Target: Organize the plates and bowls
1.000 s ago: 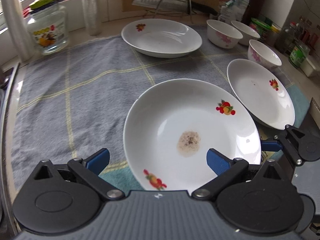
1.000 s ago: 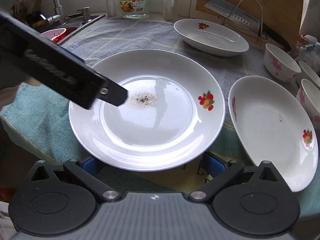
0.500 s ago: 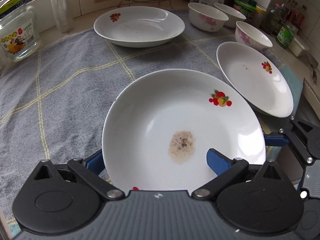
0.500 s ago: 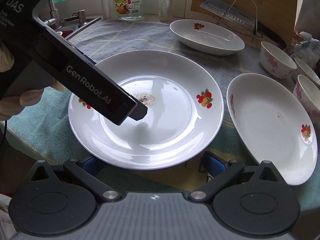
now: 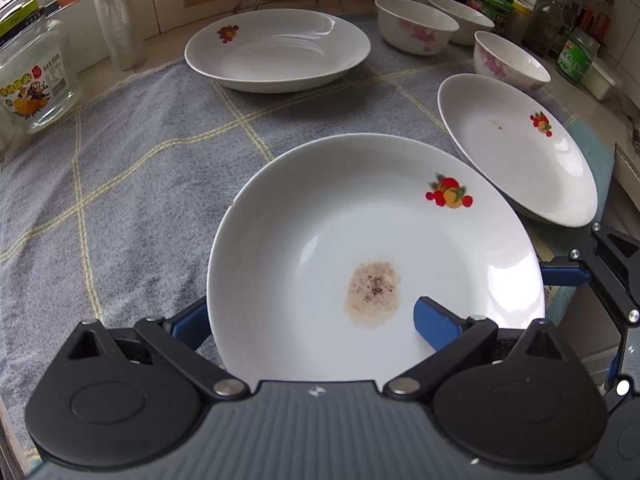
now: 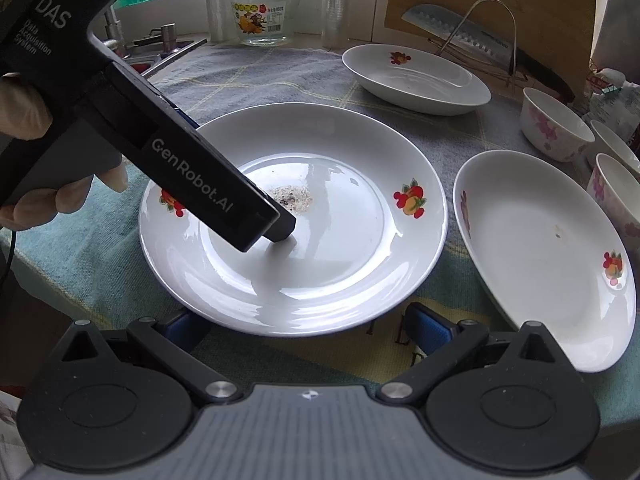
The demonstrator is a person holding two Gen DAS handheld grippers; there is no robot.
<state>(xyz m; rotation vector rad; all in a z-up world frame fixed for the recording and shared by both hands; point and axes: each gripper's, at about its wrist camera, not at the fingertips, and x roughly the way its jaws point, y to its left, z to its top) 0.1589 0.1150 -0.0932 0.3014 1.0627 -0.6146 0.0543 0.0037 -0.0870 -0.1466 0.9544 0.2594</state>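
The left gripper [image 5: 308, 320] straddles the near rim of the stained plate [image 5: 376, 256] — one blue finger [image 5: 434, 322] inside, one beneath.

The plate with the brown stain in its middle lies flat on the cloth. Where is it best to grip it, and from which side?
Grip the stained plate at its thin rim, one finger above and one beneath, from the near edge, probably. It lies flat and too wide to span, and the rim overhangs the cloth. The left gripper already straddles the rim this way; the right gripper waits at the near edge.

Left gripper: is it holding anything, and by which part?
The left gripper straddles the stained plate's near rim, one finger inside, one beneath; a firm clamp cannot be confirmed.
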